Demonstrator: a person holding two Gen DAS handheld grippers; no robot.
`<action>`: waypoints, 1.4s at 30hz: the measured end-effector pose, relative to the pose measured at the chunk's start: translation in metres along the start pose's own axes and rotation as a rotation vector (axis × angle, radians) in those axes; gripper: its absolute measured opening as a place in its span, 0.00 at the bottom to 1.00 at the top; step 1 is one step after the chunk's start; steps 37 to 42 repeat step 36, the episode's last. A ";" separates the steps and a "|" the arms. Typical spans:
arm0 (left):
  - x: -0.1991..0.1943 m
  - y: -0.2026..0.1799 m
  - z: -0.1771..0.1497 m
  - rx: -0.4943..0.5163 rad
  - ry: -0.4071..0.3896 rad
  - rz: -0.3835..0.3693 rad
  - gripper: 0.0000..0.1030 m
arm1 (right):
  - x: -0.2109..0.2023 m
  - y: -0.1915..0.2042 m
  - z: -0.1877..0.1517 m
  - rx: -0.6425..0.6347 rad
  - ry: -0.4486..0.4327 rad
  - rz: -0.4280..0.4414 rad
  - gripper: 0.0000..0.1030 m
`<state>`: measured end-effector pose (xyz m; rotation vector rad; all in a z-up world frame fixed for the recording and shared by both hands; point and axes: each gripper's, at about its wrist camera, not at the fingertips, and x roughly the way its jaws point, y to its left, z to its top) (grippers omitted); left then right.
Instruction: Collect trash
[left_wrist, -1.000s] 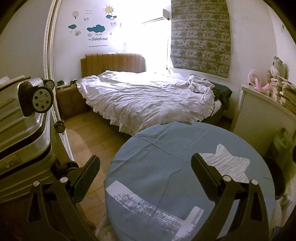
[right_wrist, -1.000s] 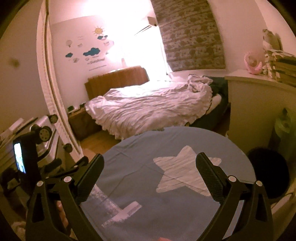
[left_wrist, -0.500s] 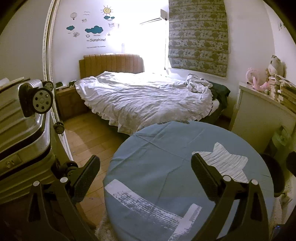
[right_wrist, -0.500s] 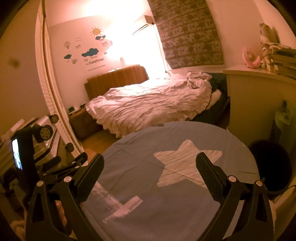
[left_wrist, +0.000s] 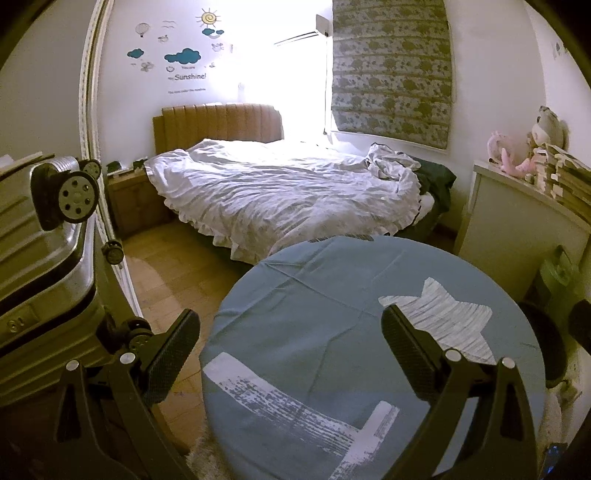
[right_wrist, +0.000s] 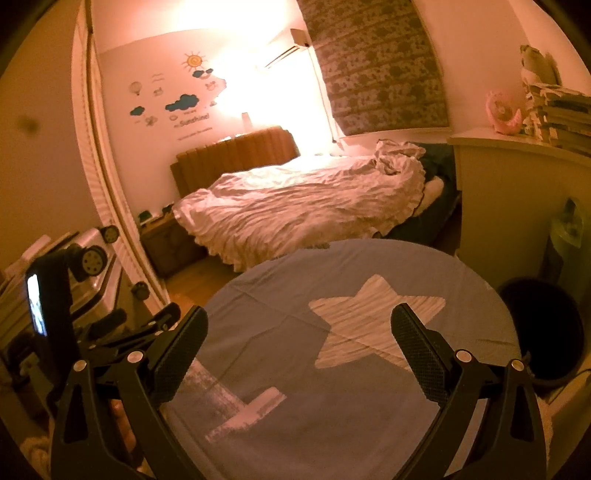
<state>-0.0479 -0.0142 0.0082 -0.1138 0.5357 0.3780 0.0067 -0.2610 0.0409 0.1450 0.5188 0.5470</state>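
Trash was nowhere I could make out. My left gripper (left_wrist: 290, 339) and right gripper (right_wrist: 299, 334) both hung with jaws spread wide and empty over the round blue table (left_wrist: 332, 295), whose star-print cloth lay bare. A dark bin (right_wrist: 543, 332) stood just beside the table's right. I judged it best to scan the floor and bed (left_wrist: 280, 188) first, keeping both jaws wide.

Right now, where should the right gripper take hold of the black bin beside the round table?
Probably the black bin by its rim, from above. It stands upright with its mouth open, and its body looks too wide for the right gripper jaws. The table crowds its left side.
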 end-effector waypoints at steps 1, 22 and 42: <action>0.000 0.000 0.000 0.000 0.000 0.000 0.95 | 0.000 0.000 0.000 0.000 0.000 -0.001 0.95; 0.007 -0.002 -0.005 0.000 0.013 -0.023 0.95 | 0.010 -0.002 -0.007 -0.003 0.031 0.006 0.95; 0.016 0.003 -0.004 -0.005 0.012 -0.051 0.95 | 0.017 -0.003 -0.007 -0.005 0.052 0.006 0.95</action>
